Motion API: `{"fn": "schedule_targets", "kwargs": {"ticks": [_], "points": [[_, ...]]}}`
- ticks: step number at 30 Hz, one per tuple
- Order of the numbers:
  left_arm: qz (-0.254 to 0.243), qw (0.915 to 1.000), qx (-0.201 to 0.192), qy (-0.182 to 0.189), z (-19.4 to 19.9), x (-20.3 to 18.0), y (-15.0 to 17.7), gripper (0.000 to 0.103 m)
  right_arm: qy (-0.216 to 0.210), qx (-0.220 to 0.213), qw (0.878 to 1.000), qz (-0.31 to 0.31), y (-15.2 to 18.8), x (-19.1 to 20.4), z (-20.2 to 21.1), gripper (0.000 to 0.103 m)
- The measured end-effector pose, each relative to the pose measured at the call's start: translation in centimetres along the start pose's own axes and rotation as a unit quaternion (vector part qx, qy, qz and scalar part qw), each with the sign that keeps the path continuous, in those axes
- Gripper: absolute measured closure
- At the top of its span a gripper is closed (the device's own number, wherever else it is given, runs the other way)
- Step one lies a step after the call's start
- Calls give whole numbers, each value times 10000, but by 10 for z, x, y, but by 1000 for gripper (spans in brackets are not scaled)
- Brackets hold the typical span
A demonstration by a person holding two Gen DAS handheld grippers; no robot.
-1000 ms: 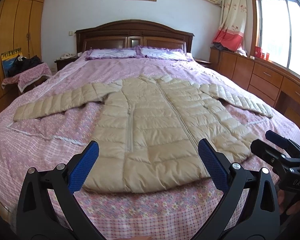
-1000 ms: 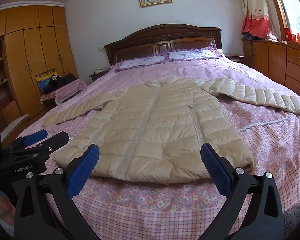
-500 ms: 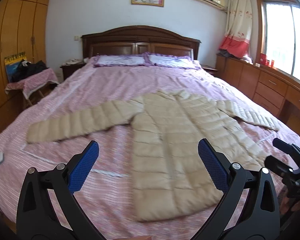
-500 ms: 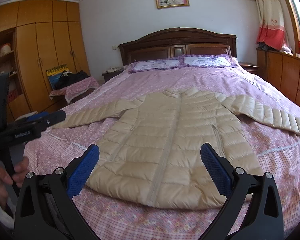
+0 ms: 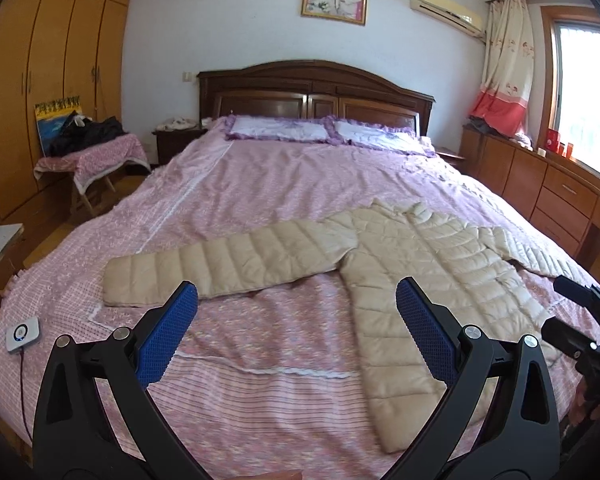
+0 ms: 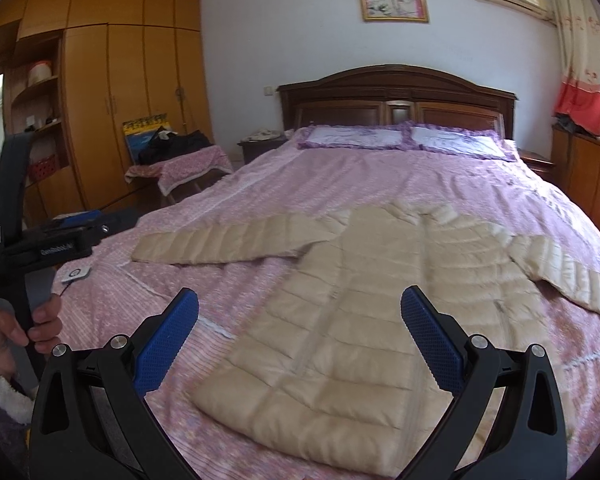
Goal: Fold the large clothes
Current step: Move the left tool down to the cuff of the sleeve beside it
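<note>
- Now both tools are wide open and hold nothing: the left gripper and the right gripper.
- Just past them, the puffy jacket lies flat on the bed, sleeves spread.
- Its slippery, puffy cloth might slide out of a small pinch.
- Farther left, the long sleeve could drag and bunch up.

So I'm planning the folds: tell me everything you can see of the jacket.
The jacket is beige, quilted and puffy, slightly shiny. It lies flat and front up on the pink bedspread, zip closed down the middle, both sleeves spread sideways, collar toward the pillows. Nothing but the bedspread touches it; both grippers hover open over its hem end.
</note>
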State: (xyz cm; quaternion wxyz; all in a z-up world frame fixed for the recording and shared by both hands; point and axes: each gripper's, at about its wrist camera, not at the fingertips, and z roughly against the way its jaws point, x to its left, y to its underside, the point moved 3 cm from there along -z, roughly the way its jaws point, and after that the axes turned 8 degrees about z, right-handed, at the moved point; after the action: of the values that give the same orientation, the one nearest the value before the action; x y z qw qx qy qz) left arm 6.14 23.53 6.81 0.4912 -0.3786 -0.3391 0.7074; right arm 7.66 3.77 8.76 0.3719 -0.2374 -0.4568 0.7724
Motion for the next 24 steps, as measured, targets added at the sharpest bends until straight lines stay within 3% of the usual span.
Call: {"fn": "schedule_targets", "kwargs": {"ticks": [3, 7, 15, 21, 24], "points": [[133, 9998, 139, 1, -17, 35, 1, 4, -118, 49, 9999, 68, -5, 16, -15, 5], [505, 9976, 379, -278, -46, 98, 5, 4, -33, 36, 9995, 300, -13, 30, -33, 5], [1048, 9897, 701, -676, -99, 204, 6, 4, -17, 71, 9999, 103, -26, 22, -58, 5], [1707, 9806, 815, -523, -140, 258, 1, 4, -64, 273, 9994, -183, -24, 7, -87, 5], [2152, 9724, 875, -220, -159, 276, 2, 4, -15, 388, 9989, -269, -20, 0, -101, 5]]}}
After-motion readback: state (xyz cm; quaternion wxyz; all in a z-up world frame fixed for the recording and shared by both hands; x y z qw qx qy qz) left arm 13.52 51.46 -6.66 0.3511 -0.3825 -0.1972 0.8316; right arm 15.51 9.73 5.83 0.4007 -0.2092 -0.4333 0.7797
